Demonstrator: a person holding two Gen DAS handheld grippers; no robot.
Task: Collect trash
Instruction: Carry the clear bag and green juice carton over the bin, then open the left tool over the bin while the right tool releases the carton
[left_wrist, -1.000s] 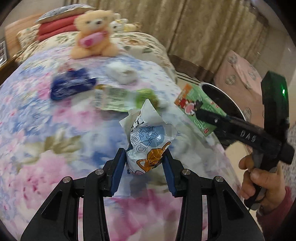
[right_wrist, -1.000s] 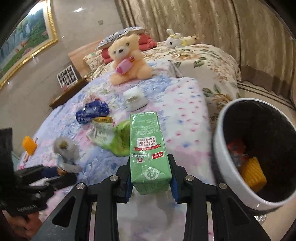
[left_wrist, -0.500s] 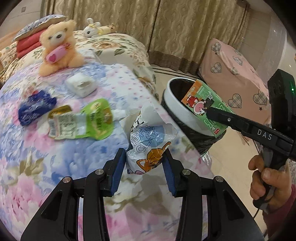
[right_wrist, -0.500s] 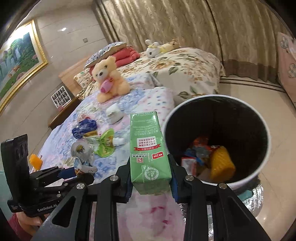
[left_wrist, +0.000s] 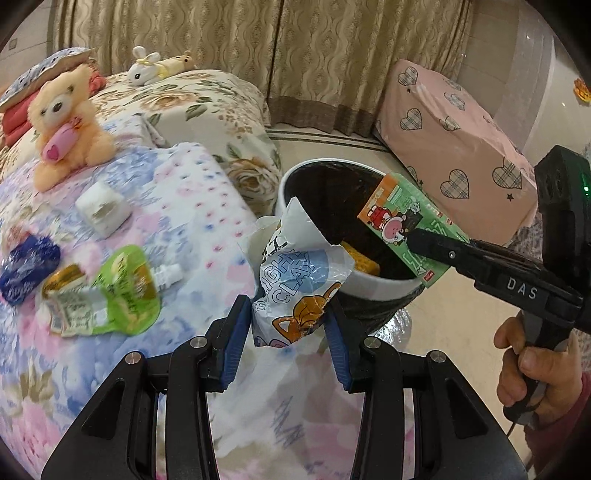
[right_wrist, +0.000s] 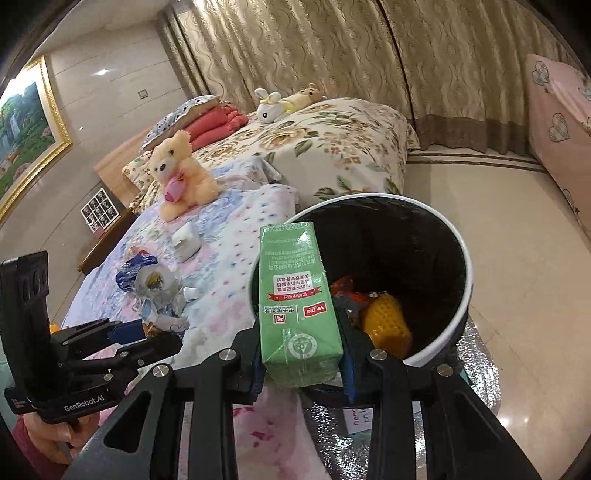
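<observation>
1. Your right gripper (right_wrist: 301, 363) is clamped on the green rectangular drink carton (right_wrist: 295, 302). Its fingers (right_wrist: 255, 369) press the carton's two narrow sides near its lower end, with the blue pads flat against it.
2. The carton's long axis runs straight out along the fingers, away from the camera. Its folded base faces the lens, and its far end reaches over the near rim of the white round trash bin with the black liner (right_wrist: 461, 266).
3. From the left wrist view, the same carton (left_wrist: 406, 225) shows an orange and green cartoon face. It slants down to the right, with its upper end over the bin's opening (left_wrist: 369, 286).
4. Your left gripper (left_wrist: 290, 341) holds the crumpled white and blue snack wrapper with an orange cartoon cat (left_wrist: 295, 280). The fingers (left_wrist: 236, 332) pinch its lower part from both sides at a narrow spread.
5. The wrapper stands roughly upright between the fingers. Its torn top leans toward the bin's near rim and overlaps it in this view.
6. The wrapper hangs above the edge of the floral-quilted bed (left_wrist: 184, 206), just beside the bin.
7. The bin stands on the pale tiled floor (right_wrist: 498, 221) against the bed's side. A yellow corn-cob-shaped item (right_wrist: 386, 323) and red scraps lie inside.
8. On the bed lie a green spouted pouch (left_wrist: 125, 291), a blue crumpled wrapper (left_wrist: 27, 271) and a small white box (left_wrist: 101, 208).
</observation>
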